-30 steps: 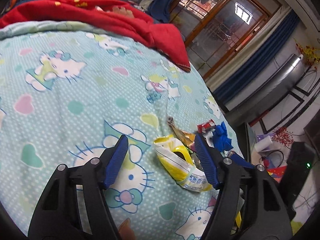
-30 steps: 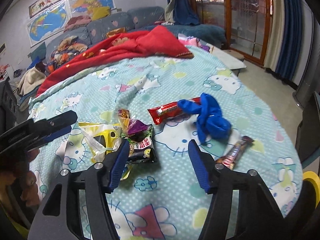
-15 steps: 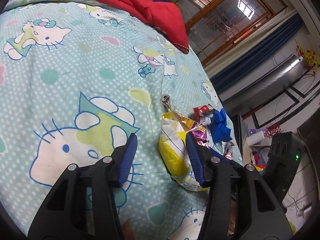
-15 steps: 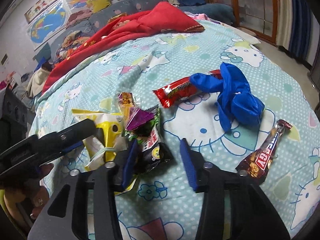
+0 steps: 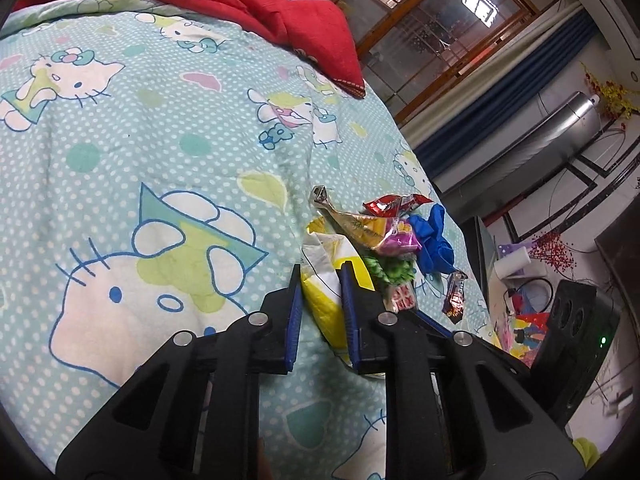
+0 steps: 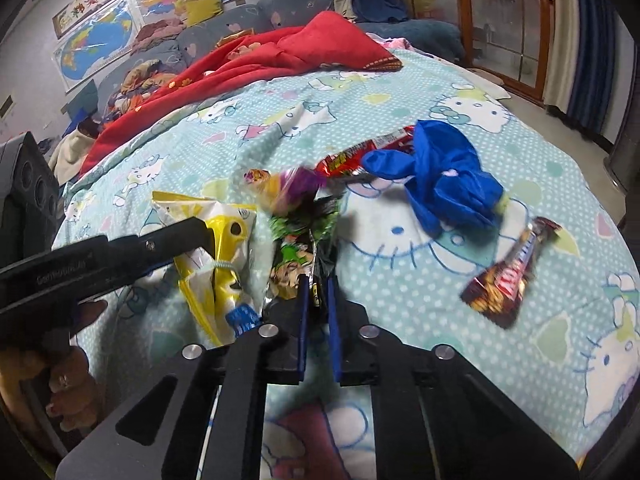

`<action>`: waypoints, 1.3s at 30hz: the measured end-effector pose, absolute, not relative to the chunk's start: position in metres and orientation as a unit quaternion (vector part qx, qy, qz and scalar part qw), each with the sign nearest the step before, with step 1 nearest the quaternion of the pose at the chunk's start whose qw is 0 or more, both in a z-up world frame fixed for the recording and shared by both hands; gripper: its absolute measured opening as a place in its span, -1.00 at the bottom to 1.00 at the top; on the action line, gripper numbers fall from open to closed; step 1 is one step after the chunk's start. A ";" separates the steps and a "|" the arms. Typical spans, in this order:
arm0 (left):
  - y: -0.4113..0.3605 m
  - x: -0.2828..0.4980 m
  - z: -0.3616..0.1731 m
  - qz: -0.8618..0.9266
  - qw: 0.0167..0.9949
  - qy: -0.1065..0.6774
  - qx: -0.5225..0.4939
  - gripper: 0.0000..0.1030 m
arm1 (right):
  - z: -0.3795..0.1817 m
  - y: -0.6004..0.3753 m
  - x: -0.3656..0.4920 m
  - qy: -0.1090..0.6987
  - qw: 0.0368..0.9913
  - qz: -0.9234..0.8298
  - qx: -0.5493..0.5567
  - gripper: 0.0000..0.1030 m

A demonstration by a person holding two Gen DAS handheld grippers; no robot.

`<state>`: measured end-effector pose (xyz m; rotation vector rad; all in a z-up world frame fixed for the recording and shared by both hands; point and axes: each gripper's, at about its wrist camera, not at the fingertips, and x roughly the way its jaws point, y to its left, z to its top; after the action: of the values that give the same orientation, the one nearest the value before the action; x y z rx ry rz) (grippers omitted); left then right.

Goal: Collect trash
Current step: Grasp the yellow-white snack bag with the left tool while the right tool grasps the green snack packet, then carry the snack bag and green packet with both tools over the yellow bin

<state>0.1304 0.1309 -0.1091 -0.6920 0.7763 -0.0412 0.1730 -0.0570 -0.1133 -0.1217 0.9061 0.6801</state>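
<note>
**Both grippers clamped on wrappers on the bed**

On the left of the right wrist view, a hand (image 6: 60, 384) carries the left gripper (image 5: 320, 276), whose jaws have closed on the yellow bag (image 5: 326, 304); the bag bulges up between the blue pads and lies on the bedspread (image 5: 140, 140). Just right of it, the right gripper (image 6: 316, 284) is clenched on the near end of the green packet (image 6: 298, 256), which runs away from the jaws toward a purple wrapper (image 6: 298, 182) (blurred in this view, so its outline is unclear). Farther right, a red wrapper (image 6: 356, 156) lies touching a crumpled blue bag (image 6: 444, 176). Nearer and right of those, apart from them, a brown bar (image 6: 508, 276) lies alone on the bedspread. At the far side a red blanket (image 6: 256, 64) is bunched across the bed.
</note>
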 end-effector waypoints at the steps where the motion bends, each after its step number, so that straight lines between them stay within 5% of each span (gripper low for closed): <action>1: 0.130 0.130 -0.107 -0.020 0.869 0.370 -0.327 -0.76 | -0.113 -0.059 0.171 0.429 0.842 0.321 -0.057 -0.88; 39: 0.097 0.094 -0.020 -0.042 0.924 0.283 -0.252 -0.78 | -0.048 -0.139 0.149 0.386 0.873 0.298 -0.018 -0.89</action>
<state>0.0940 0.0969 -0.0200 -0.5176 0.5802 -0.0866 0.1495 -0.1392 -0.0482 -0.0367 0.8073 0.6229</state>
